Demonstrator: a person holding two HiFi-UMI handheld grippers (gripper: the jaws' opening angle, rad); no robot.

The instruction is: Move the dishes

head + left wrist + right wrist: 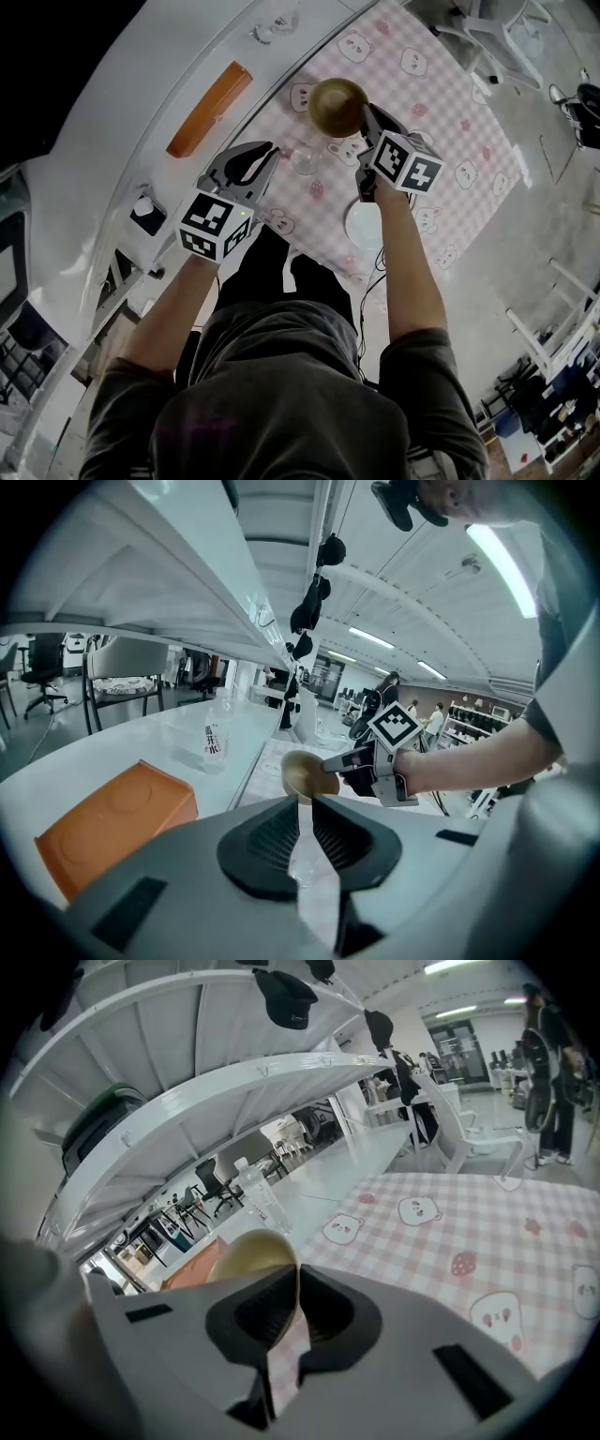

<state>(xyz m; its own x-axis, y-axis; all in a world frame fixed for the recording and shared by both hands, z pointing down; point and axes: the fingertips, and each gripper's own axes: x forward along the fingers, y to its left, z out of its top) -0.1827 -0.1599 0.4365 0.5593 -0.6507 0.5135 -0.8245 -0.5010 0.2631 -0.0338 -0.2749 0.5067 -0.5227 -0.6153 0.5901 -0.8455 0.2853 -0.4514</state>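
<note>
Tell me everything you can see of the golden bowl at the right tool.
The bowl is small, round and deep, golden brown with a dull metallic look, and it appears empty. The right tool is shut on its rim, with the thin wall pinched between the two jaws. The bowl is somewhat tilted and seems to hang above the pink checked tablecloth rather than rest on it. Nothing but the tool touches it.

I count two claws of my own, the left claw (pixel 272 152) and the right claw (pixel 367 112). There is one bowl (pixel 337 106), one plate (pixel 361 231), one glass (pixel 306 160), one orange box (pixel 210 109), one bottle (pixel 215 738) and one checked cloth (pixel 450 103).
</note>
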